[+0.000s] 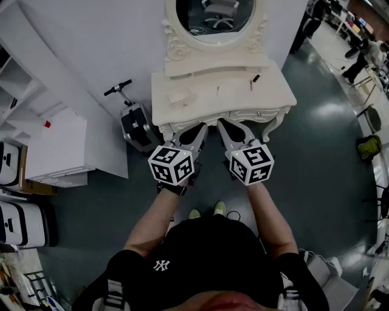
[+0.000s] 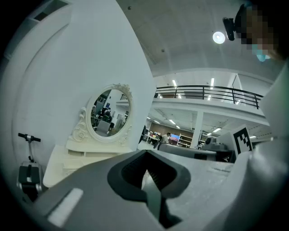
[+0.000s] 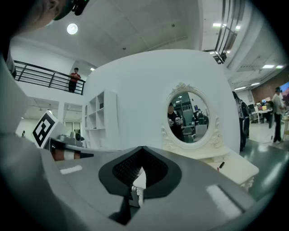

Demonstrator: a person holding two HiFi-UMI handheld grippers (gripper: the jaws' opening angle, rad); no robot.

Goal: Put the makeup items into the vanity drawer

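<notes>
Both tongs are held side by side, close to level, aimed at a cream vanity (image 1: 182, 109) that stands just ahead of them. In its own view the left tongs (image 2: 146, 175) have their jaws together with nothing between them, and the right tongs (image 3: 137, 181) are likewise closed and empty. From the head view the left tongs (image 1: 189, 129) and right tongs (image 1: 230, 126) have their tips near the vanity's front edge, apart from it, each with its marker cube nearest the person.

Beyond the right tongs, on the far right part of the surface, lies a small dark makeup stick (image 1: 256, 78), with a thin pinkish pencil (image 1: 250, 85) just beside it. Another thin pencil (image 1: 217, 91) lies further left, ahead of the gap between the two tongs. A flat cream box (image 1: 180, 95) sits ahead of the left tongs. None of these is touched.

A drawer front (image 1: 258, 113) ahead of the right tongs is shut. The oval mirror (image 1: 216, 15) rises at the back of the surface. To the left of the left tongs a scooter (image 1: 130, 118) leans by the white wall.
</notes>
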